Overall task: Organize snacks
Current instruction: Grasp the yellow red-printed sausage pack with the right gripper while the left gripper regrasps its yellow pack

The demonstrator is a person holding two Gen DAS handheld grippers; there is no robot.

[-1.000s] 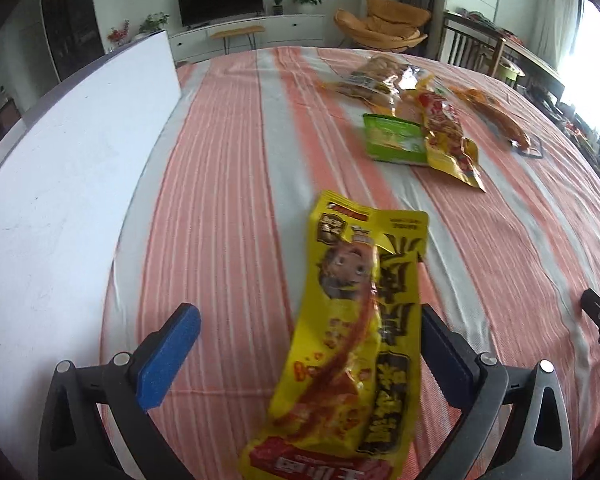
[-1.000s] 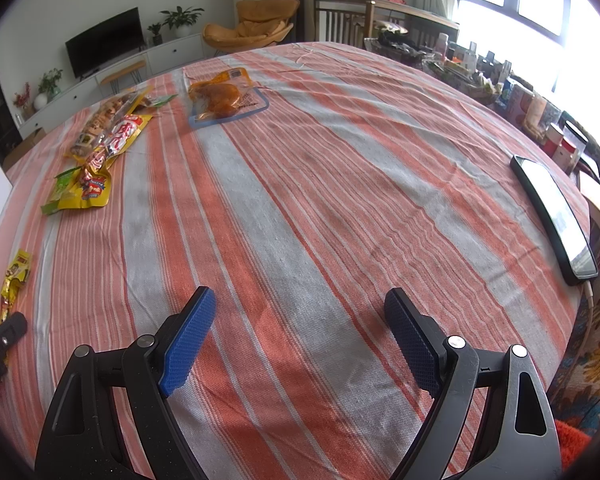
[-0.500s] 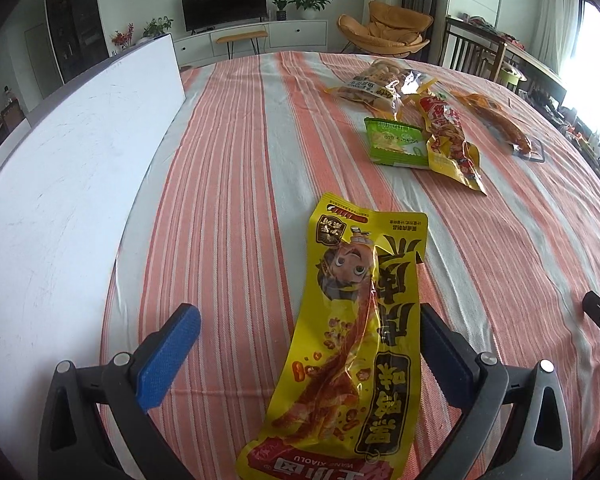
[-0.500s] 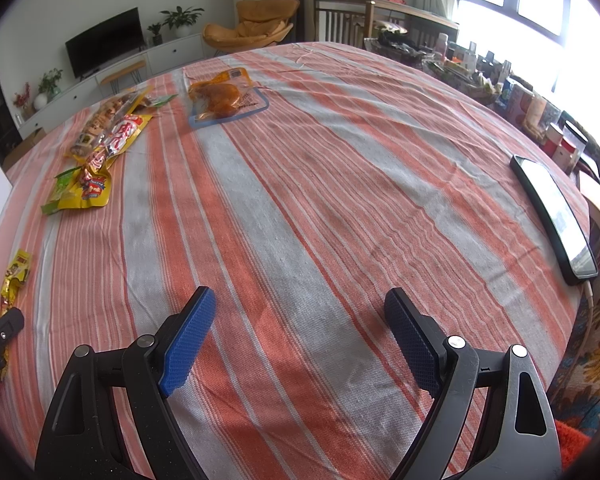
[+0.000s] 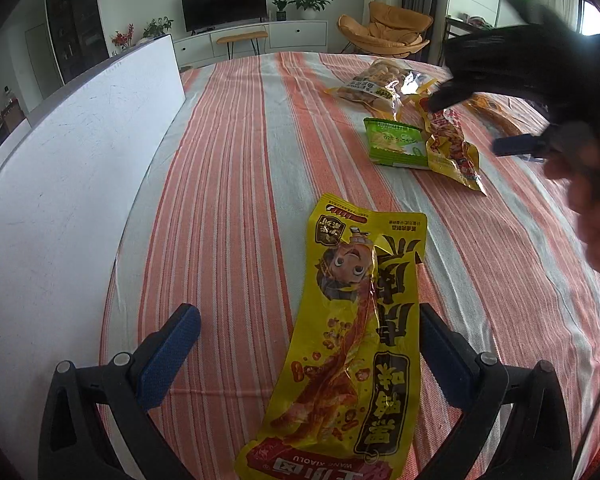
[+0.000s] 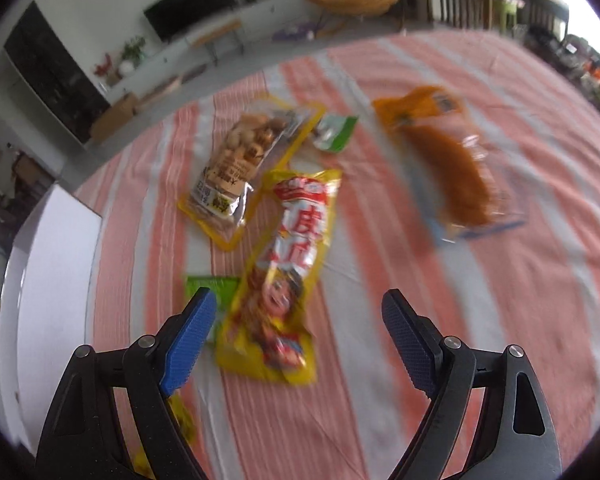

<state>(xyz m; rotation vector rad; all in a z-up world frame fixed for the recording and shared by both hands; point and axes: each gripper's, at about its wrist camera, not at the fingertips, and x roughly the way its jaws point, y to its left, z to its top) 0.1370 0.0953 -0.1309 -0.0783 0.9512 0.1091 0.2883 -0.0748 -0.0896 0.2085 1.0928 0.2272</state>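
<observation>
- Clear bag of round biscuits (image 6: 236, 164) lies at 11 o'clock from your right tool (image 6: 296, 338); orange snack pouch (image 6: 448, 160) at 1 o'clock.
- White board (image 5: 60, 184) borders the striped worktop (image 5: 228, 184) at 9 o'clock.
- Your right tool: jaws spread, just narrowing slightly, above the yellow-red packet (image 6: 284, 272), gripping nothing.
- Your left tool (image 5: 308, 348): spread, straddling the long yellow packet (image 5: 352, 340).

Table under an orange-and-grey striped cloth (image 5: 236, 184). White board (image 5: 60, 184) along its left edge. Long yellow snack packet (image 5: 352, 344) at the near edge. Toward the far right: nut bag (image 5: 374, 84), green packet (image 5: 394, 144), yellow-red packet (image 5: 452, 148), orange packet (image 6: 448, 160).
</observation>
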